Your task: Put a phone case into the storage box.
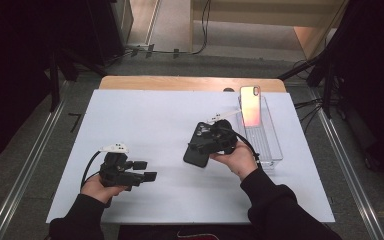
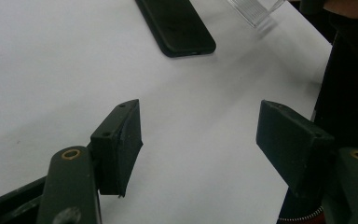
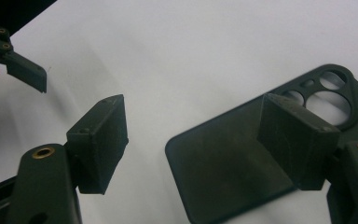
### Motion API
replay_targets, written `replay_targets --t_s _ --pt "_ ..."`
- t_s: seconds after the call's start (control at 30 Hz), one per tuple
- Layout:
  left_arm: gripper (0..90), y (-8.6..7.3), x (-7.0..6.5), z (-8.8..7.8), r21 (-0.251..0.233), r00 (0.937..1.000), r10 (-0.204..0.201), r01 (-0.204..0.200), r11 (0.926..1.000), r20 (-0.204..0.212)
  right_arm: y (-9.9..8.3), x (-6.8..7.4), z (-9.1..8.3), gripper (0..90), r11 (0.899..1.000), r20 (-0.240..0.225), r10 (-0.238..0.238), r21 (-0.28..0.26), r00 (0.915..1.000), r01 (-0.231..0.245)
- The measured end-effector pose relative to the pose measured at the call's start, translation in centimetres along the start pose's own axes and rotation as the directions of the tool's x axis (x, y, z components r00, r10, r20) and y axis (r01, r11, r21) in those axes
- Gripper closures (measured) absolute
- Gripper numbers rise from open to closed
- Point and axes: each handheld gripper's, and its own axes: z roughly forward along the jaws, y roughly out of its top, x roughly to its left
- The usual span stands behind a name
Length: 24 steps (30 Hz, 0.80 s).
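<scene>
Black phone case (image 1: 198, 147) lies flat on the white sheet (image 1: 145, 125) that covers the wooden table (image 1: 180, 83), right of the middle, with its camera cut-outs toward the far end. The right gripper (image 1: 205, 141) hangs just over it with its jaws spread; in the right gripper view the case (image 3: 233, 168) lies under the right-hand jaw, and no pad presses on it. The left gripper (image 1: 145, 170) rests low near the front left of the sheet, well apart from the case, its jaws also spread with only bare sheet between them; in the left gripper view the case (image 2: 177, 25) lies farther off. A clear plastic tray (image 1: 265, 140) stands near the sheet's right edge, and a phone with a pinkish back (image 1: 250, 106) leans upright in its far end. Around the table run a grey floor (image 1: 35, 150), metal rails (image 1: 347, 165) on both sides, dark stands (image 1: 55, 75) and loose cables (image 1: 200, 35) at the far end.
</scene>
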Motion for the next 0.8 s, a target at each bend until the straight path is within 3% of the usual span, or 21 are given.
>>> replay_targets --t_s 0.37,0.5,0.57,0.63,0.77,0.8 --pt "31.2 0.0 0.1 -0.1 -0.001 1.0000 -0.001 0.001 1.0000 -0.007 1.5 -0.1 3.3 29.6 0.999 -0.008 -0.017 0.036 0.9998 0.017" --pt "31.2 0.0 0.1 -0.1 -0.002 1.0000 -0.002 0.002 1.0000 -0.007 1.9 -0.2 4.6 38.8 0.999 -0.017 -0.020 0.043 0.9997 0.021" --pt "31.2 0.0 0.1 -0.1 -0.004 1.0000 -0.003 0.003 1.0000 -0.006 2.0 -0.2 5.2 43.6 0.998 -0.021 0.001 0.057 0.9998 0.001" --pt "31.2 0.0 0.2 -0.1 -0.002 1.0000 -0.003 0.003 1.0000 -0.006 2.0 -0.3 5.9 52.6 0.997 -0.033 0.020 0.074 0.9992 -0.018" --pt "31.2 -0.1 0.2 -0.2 -0.008 1.0000 -0.003 0.003 1.0000 -0.006 1.8 -0.3 6.8 83.4 0.993 -0.078 0.041 0.113 0.9961 -0.032" --pt "31.2 -0.1 0.2 -0.2 -0.008 1.0000 -0.004 0.004 1.0000 -0.006 1.7 -0.3 6.9 87.3 0.992 -0.092 0.042 0.122 0.9949 -0.031"
